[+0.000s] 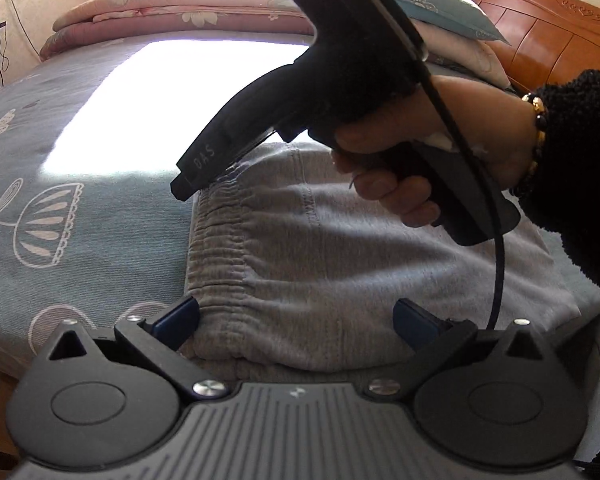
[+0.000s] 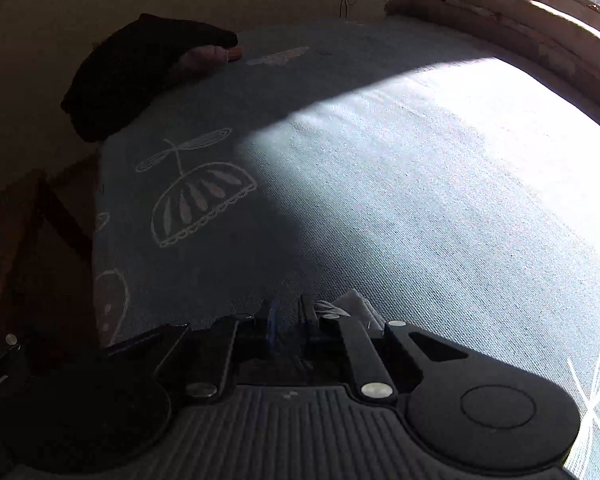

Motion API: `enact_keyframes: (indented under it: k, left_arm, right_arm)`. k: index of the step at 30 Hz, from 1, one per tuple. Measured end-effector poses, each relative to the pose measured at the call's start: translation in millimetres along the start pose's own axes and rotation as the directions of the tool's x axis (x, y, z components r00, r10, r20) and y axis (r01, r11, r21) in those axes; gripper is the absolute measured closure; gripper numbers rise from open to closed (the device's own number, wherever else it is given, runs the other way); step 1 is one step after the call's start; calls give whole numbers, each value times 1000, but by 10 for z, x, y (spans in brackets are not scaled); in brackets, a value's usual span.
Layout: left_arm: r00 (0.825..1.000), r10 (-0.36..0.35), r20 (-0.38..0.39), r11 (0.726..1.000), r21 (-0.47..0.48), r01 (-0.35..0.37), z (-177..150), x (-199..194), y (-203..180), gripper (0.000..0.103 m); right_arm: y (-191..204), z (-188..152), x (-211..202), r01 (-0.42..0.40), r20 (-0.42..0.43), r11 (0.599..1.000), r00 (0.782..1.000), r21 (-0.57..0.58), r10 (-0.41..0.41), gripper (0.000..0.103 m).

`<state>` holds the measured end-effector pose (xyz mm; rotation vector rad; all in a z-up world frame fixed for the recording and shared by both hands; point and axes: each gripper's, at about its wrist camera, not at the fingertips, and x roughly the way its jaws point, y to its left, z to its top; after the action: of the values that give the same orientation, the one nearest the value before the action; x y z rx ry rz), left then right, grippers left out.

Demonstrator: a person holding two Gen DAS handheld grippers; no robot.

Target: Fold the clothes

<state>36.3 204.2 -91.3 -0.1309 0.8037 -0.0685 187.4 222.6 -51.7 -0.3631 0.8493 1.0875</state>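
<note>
Left gripper spread wide over folded grey pants on the blue bedspread; right gripper pinched narrow at the waistband, fabric beside its fingers.

Two grippers are showing: the left and the right. One grey garment is lying on one bed. One folded quilt, one teal pillow and one headboard are sitting behind it.
</note>
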Motion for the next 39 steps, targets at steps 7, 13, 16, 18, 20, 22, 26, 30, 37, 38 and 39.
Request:
enact_keyframes:
  k: [7,13,16,18,20,22,26,30,37,38,39]
  left_arm:
    - [999,-18,51,998,-51,20,-23,-135,63,1]
    - [998,2,60,999,-43,0,32,-225,-19,1]
    - [998,15,59,999,-30,-13,43,-274,-55,1]
    - [998,23,57,1000,-21,-22,57,-276,-80,1]
    - [998,31,53,999,-24,-29,77,-245,-102,1]
    - [998,39,50,999,-27,-38,97,-254,-125,1]
    - [997,36,67,999,-28,-34,181,-285,-180,1]
    - [996,-1,95,999,-33,4,364,-196,-221,1]
    - [991,-57,121,995,-69,66,720,298,-211,1]
    - [991,-54,125,995,-79,64,745,369,-199,1]
    - [990,-52,129,994,-86,64,766,432,-187,1]
  right_arm:
    - [-196,-61,-1000,15,159,998,987,66,-25,79]
    - [-479,-621,-2077,124,244,978,956,167,-163,70]
    - [-566,-999,-2515,177,274,950,930,256,-247,67]
    - [-624,-1251,-2806,208,289,926,908,315,-302,65]
    - [-676,-1508,-3086,220,311,899,884,380,-348,61]
    - [-694,-1693,-3259,223,327,878,867,423,-377,60]
    - [-693,-1948,-3432,241,344,853,839,462,-423,59]
    - [-734,-2095,-3390,263,336,848,832,461,-441,60]
    - [-996,-1968,-2690,283,271,865,869,414,-414,80]
    - [-1030,-1922,-2564,290,263,869,872,401,-412,80]
    - [-1058,-1882,-2463,295,254,871,876,392,-410,80]
